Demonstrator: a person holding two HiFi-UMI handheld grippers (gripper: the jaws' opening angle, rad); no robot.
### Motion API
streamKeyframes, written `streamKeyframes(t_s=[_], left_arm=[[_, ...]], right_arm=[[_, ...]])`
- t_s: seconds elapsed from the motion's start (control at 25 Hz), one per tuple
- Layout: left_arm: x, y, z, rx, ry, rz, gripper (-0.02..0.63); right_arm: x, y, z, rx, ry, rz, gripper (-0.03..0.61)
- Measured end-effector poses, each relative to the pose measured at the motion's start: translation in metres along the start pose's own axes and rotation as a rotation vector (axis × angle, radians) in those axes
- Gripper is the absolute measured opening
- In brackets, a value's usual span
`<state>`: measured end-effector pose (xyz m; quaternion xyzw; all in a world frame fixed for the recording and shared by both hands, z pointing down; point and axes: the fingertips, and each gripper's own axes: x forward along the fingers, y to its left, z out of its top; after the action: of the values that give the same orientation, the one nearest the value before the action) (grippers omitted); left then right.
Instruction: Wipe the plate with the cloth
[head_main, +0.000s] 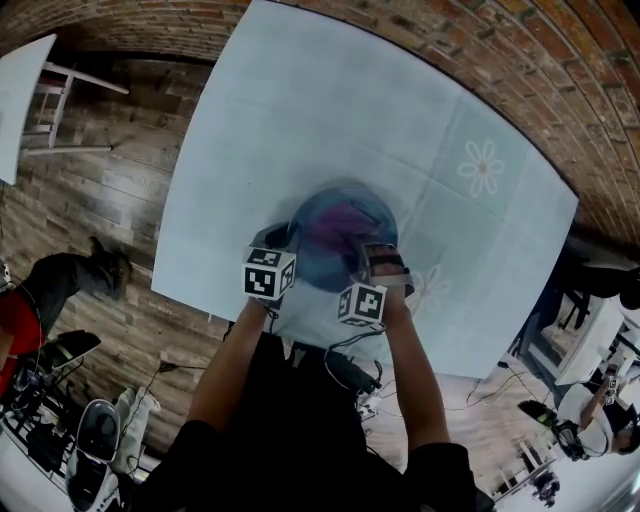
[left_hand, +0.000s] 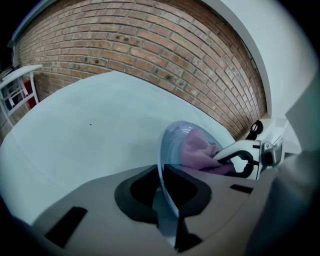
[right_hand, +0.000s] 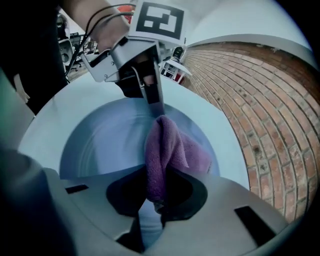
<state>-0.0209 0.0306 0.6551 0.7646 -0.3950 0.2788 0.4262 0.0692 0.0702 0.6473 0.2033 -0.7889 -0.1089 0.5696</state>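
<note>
A blue plate (head_main: 318, 262) lies near the front of the pale table (head_main: 300, 110). My left gripper (head_main: 283, 243) is shut on the plate's left rim; in the left gripper view the rim (left_hand: 165, 165) runs edge-on between the jaws of the left gripper (left_hand: 169, 205). A purple cloth (head_main: 345, 222) rests on the plate. My right gripper (right_hand: 154, 200) is shut on the cloth (right_hand: 162, 150), whose free end drapes onto the plate's face (right_hand: 100, 145). The left gripper (right_hand: 150, 92) shows across the plate. The right gripper (left_hand: 245, 160) shows beside the cloth (left_hand: 197, 150).
A brick wall (left_hand: 150, 45) runs close behind the table's far and right edges. A flower print (head_main: 482, 166) marks the tablecloth at the right. White furniture (head_main: 45, 95) stands on the wooden floor (head_main: 90, 200) to the left. Gear and cables (head_main: 90, 440) lie near the front left.
</note>
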Motion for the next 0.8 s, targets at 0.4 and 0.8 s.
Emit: streamKeyframes(t_s=[0.4, 0.8], left_arm=[[0.000, 0.000, 0.000, -0.007, -0.008, 0.006, 0.060], [-0.001, 0.000, 0.000, -0.018, -0.016, 0.013, 0.060]], right_arm=[[-0.013, 0.038, 0.001, 0.048, 0.007, 0.137, 0.072], [-0.036, 0.085, 0.006, 0.099, 0.025, 0.462, 0.078]])
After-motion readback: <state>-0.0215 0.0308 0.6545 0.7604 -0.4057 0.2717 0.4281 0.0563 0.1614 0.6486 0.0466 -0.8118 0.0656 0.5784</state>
